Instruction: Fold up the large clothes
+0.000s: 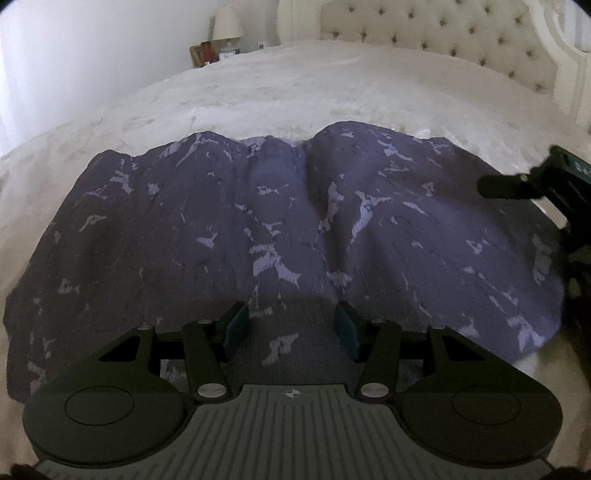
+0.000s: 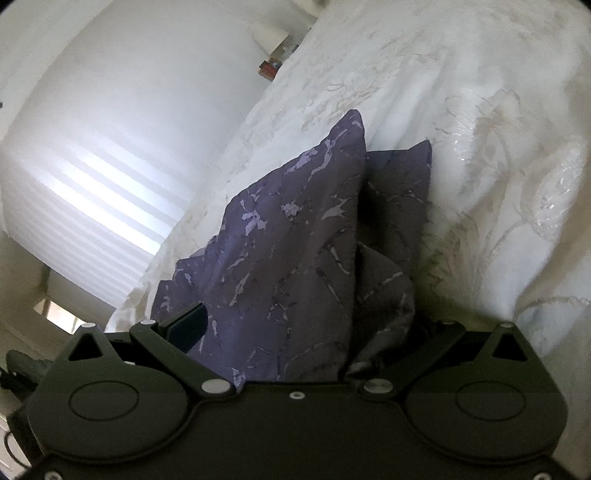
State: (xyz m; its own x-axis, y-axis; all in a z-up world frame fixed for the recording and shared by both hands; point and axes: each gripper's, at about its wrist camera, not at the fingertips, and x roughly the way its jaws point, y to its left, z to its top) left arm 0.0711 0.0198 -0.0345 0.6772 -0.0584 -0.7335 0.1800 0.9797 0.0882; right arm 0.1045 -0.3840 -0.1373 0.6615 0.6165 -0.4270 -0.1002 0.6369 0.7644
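A large purple cloth with pale marbled streaks (image 1: 280, 229) lies spread across the white bed, its far edge rumpled into ridges. My left gripper (image 1: 291, 325) hovers over the cloth's near part, open, with its teal pads (image 1: 236, 328) apart and nothing pinched between them. In the left wrist view, my right gripper (image 1: 513, 184) shows at the cloth's right edge. In the right wrist view, the cloth (image 2: 295, 258) rises in a bunched fold across the right gripper (image 2: 306, 325). Those jaws stand wide. The left finger (image 2: 188, 325) is bare and the cloth covers the right finger.
The white embroidered bedspread (image 1: 258, 92) surrounds the cloth on all sides. A tufted cream headboard (image 1: 424, 33) stands at the far end. A nightstand with a lamp (image 1: 221, 40) is at the far left. A bright window with blinds (image 2: 92, 192) lies left of the bed.
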